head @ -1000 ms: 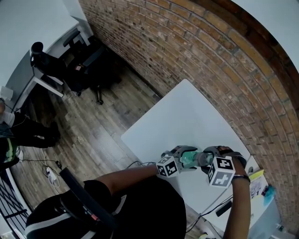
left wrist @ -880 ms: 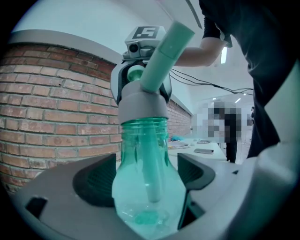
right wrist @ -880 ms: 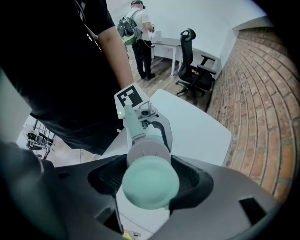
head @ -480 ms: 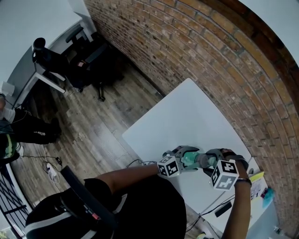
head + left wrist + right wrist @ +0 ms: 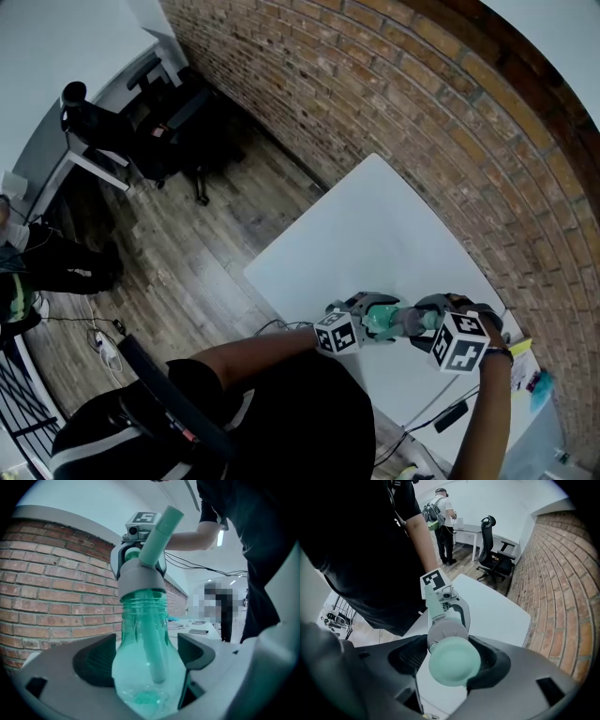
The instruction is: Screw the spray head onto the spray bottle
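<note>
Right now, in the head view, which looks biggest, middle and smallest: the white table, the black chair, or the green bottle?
Largest: white table.
Then: black chair, though it stands farther away.
Smallest: green bottle.

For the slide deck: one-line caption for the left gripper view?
Left gripper clamps the green spray bottle; grey-collared spray head sits on its neck.

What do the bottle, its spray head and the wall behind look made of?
The bottle looks like clear, green-tinted glossy plastic: the tube inside shows through. The spray head seems opaque matte plastic, grey collar and pale green top, smoothly moulded. The wall is rough red brick with pale mortar joints.
</note>
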Demonstrator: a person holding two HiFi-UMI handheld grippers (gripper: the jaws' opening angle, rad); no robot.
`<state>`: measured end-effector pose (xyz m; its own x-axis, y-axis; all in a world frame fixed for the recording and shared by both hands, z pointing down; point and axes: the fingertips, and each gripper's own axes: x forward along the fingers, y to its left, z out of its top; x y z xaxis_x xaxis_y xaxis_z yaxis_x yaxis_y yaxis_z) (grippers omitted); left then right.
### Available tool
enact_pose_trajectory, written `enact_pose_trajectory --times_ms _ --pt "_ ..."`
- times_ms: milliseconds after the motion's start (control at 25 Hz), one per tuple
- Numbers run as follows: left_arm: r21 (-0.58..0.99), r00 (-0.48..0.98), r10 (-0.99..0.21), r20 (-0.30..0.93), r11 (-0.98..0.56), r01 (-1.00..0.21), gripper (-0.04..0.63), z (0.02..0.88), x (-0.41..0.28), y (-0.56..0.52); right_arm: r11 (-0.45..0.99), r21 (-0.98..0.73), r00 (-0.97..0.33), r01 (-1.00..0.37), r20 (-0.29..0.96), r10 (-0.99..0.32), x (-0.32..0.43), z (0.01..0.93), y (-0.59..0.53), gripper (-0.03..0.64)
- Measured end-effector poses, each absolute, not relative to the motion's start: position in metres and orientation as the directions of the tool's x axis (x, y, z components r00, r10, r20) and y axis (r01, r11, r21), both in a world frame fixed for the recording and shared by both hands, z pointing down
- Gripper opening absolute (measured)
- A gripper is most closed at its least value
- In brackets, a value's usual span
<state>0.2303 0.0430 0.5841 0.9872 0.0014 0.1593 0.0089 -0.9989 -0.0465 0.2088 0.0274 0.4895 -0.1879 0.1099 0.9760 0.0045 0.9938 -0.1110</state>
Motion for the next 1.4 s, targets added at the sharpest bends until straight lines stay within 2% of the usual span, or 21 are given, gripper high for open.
enact_pose_trajectory --times_ms 120,280,640,1040,1400 --pt "-0.044 0.987 0.000 0.160 -0.999 0.007 0.391 0.585 0.230 0.044 0.996 -0.087 -0.164 0.026 0.982 0.090 0.208 0.486 0.032 0.273" --pt "-0.042 0.987 -0.007 0.158 -0.999 0.000 0.391 0.585 0.229 0.044 0.998 0.005 -0.113 0.062 0.994 0.002 0.207 0.488 0.033 0.273" --pt "-0.041 0.988 -0.017 0.156 -0.999 -0.011 0.393 0.585 0.230 0.044 0.990 0.134 -0.068 0.037 0.989 -0.132 0.203 0.499 0.039 0.273" --pt "-0.046 0.988 -0.017 0.155 -0.999 -0.010 0.393 0.585 0.230 0.045 0.997 0.012 -0.121 -0.081 0.992 -0.022 0.208 0.495 0.035 0.272" --pt "-0.042 0.989 -0.017 0.146 -0.999 -0.011 0.393 0.585 0.229 0.044 0.998 0.015 -0.088 -0.056 0.996 -0.020 0.203 0.496 0.035 0.273"
